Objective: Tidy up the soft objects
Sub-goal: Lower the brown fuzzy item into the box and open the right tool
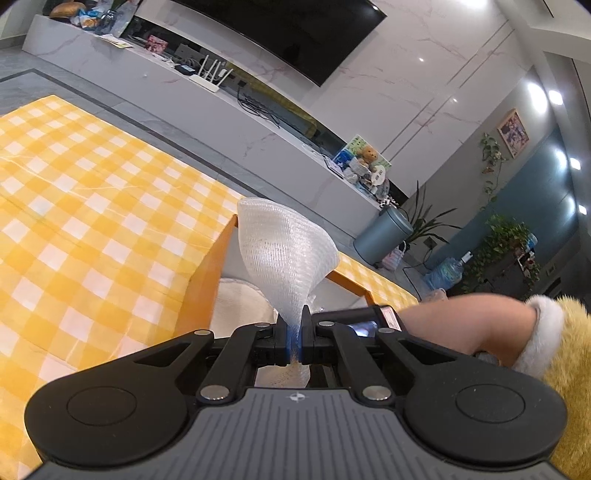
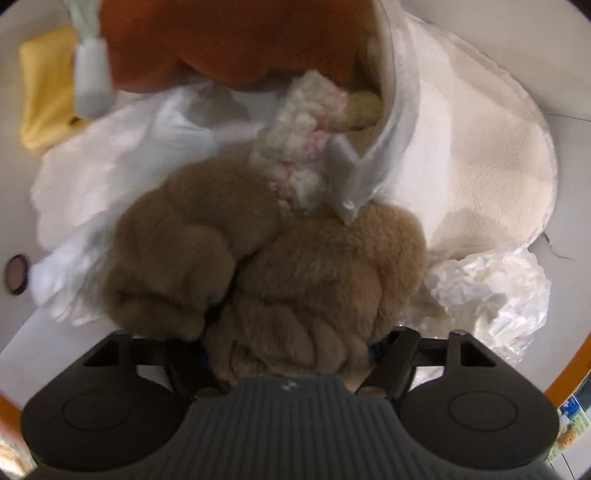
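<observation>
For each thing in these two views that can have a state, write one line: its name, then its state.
left gripper: shut on the white mesh cloth
right gripper: jaws wide, brown plush toy between them
orange bin: open, holding soft items
white plastic bag: crumpled in the bin

Left tongs clamped shut, angled slightly down; right tongs spread wide, pointing steeply down.

I face a marble wall with a dark television, a long grey console, grey floor and potted plants.
</observation>
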A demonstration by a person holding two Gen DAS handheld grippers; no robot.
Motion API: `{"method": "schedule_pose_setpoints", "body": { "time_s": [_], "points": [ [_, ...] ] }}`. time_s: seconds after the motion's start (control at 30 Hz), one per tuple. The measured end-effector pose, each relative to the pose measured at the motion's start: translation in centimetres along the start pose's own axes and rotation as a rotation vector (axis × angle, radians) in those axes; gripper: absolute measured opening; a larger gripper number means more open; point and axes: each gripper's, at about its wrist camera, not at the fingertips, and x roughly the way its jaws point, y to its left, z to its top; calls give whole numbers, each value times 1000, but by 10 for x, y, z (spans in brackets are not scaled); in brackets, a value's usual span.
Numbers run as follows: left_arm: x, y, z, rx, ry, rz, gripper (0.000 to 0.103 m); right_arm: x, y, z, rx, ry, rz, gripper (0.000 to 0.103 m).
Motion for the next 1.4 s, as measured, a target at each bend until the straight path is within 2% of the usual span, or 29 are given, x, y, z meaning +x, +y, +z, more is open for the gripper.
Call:
{"method": "schedule_pose_setpoints", "body": {
  "time_s": [0.03,0.07,0.1,0.23,0.43,0.53,0.57,0.63,0.67,0.7,0.73,0.77,0.8,0.87,0.93,1.0,1.07,1.2,1.3,1.4],
  "points": [
    [0,0,0,-1,2,3,3,0,2,-2,22,-6,-16,87],
    [1,0,0,-1,5,5,3,-1,4,-5,40,-13,-32,97],
    [1,0,0,0,5,6,3,-3,10,-9,43,-26,-44,100],
    [-3,-5,0,23,-2,-1,3,-23,21,-38,34,-38,-87,101],
    [-10,-11,0,47,-28,-11,3,-86,30,-79,170,-58,-188,101],
    [-9,-10,1,41,-27,-3,3,-113,26,-102,318,-82,-251,101],
    [-8,-9,0,37,-24,-2,3,-121,21,-109,399,-96,-250,100],
    [-4,-7,0,25,-8,-3,3,-136,8,-124,563,-180,-224,99],
    [-2,-5,0,19,-1,-3,3,-139,4,-131,622,-236,-202,91],
    [0,-5,-1,16,5,0,3,-143,3,-133,666,-292,-177,64],
    [2,-4,-1,17,9,4,3,-145,2,-138,705,-344,-151,42],
    [3,-4,-1,18,12,11,3,-144,-1,-138,742,-386,-153,1],
    [3,-4,-1,19,14,14,3,-141,0,-137,775,-419,-178,0],
    [4,-5,-1,23,16,15,3,-129,6,-118,750,-435,-203,0],
    [4,-5,-1,25,16,19,3,-116,11,-101,704,-445,-140,0],
    [4,-5,-2,25,18,24,3,-104,14,-89,675,-459,-25,0],
    [6,-4,-2,23,22,28,3,-91,21,-74,641,-453,50,0],
    [9,-4,-3,27,33,40,3,-63,27,-56,597,-336,18,0],
    [13,-8,-5,45,53,39,3,-60,22,-61,625,-350,55,0],
    [20,-14,-8,76,92,28,3,-61,24,-68,614,-385,48,0]
  ]
}}
